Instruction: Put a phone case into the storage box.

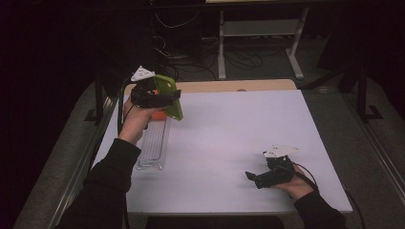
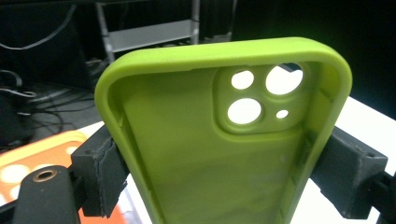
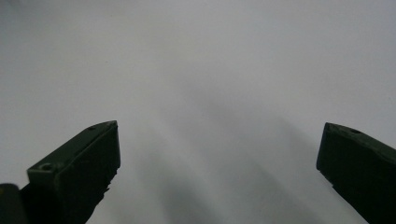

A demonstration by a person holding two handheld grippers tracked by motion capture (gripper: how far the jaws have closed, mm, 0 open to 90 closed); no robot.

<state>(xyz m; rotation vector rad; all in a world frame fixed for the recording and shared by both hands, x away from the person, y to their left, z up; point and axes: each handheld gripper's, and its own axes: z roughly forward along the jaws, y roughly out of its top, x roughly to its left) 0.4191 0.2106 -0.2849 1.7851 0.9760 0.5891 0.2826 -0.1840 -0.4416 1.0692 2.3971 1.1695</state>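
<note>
Green phone case (image 2: 219,154) takes up most of the left gripper view, its hollow inside facing the lens and its camera cutouts at upper right of the frame; you have it clamped by its long edges, one black jaw pressed against each side. Behind it, at lower left of that frame, an orange phone case (image 2: 28,161) lies flat.

Your white table (image 1: 239,143) spreads across the middle of the high view, with a wooden strip along its far edge. A clear tray (image 1: 154,145) lies lengthwise near the table's left edge, left of centre in the frame, and an orange patch shows at its far end, just under the green case.

Your left gripper (image 1: 162,95) sits at upper left of the high view, lifted off the table, with the green case held above the tray's far end. Your right gripper (image 1: 253,177) rests low at lower right of the frame, well apart from the tray; in the right gripper view its jaws stand wide apart over bare white surface, grasping nothing
</note>
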